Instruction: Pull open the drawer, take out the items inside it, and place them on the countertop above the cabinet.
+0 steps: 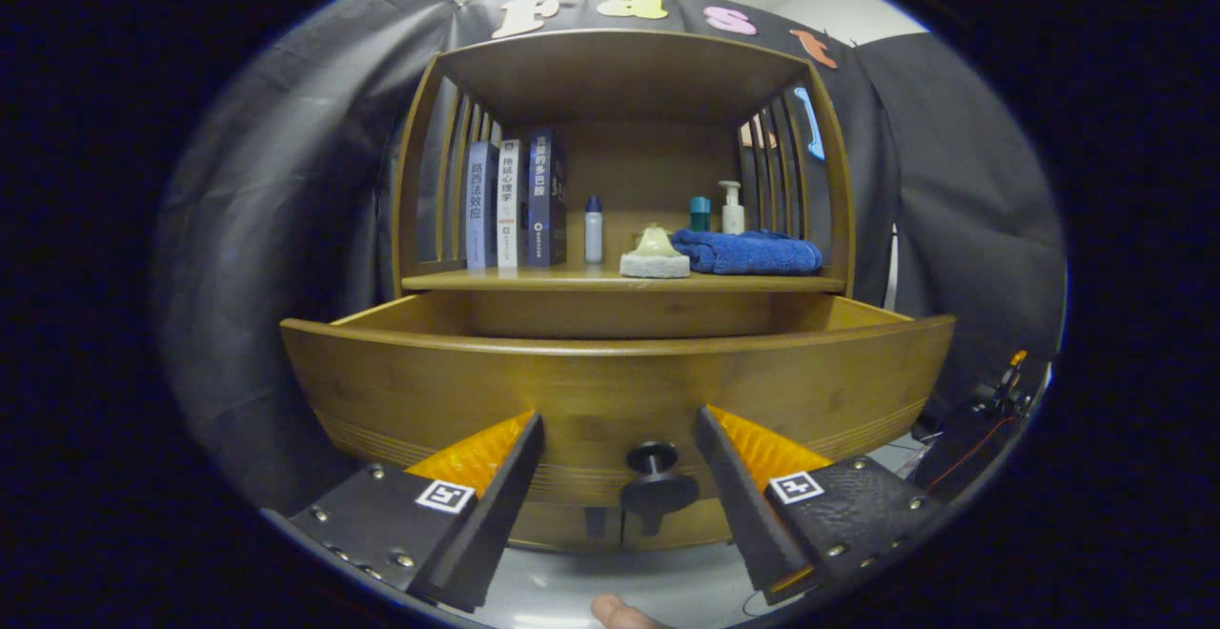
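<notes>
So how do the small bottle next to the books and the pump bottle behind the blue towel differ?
The small bottle has a dark cap; the pump bottle has a dispenser head. The small bottle stands in the open beside the books; the pump bottle is partly hidden behind the blue towel, next to a teal container. Both are pale, upright, on the countertop. The gripper is open around the drawer knob.

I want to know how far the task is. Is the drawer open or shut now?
Open. The drawer front stands well out from the cabinet. The gripper has its jaws apart, either side of the knob.
</notes>
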Motion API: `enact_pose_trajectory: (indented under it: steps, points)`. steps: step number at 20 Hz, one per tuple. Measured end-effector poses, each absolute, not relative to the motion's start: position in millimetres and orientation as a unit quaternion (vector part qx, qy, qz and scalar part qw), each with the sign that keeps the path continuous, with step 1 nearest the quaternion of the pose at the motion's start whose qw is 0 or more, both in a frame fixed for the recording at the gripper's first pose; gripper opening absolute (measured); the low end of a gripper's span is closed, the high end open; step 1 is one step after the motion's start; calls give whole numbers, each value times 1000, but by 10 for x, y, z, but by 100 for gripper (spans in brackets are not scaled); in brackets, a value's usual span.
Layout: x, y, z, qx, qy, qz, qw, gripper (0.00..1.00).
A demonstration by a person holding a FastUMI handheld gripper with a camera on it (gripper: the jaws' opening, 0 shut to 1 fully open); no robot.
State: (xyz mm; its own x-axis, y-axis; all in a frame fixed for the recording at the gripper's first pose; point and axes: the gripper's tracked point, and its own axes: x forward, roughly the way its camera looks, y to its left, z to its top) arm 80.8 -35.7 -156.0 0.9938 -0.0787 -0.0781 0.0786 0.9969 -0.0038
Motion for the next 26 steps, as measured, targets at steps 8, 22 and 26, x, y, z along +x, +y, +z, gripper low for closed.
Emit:
enact_pose_trajectory:
  steps: [8,22,26]
  points:
    - [1247,-336,-1608,-40,-6,-48,998,99]
    - [1980,-383,-1590,-36,-8,-44,998,99]
    - [2178,-354,-1650,-37,-4,-43,998,99]
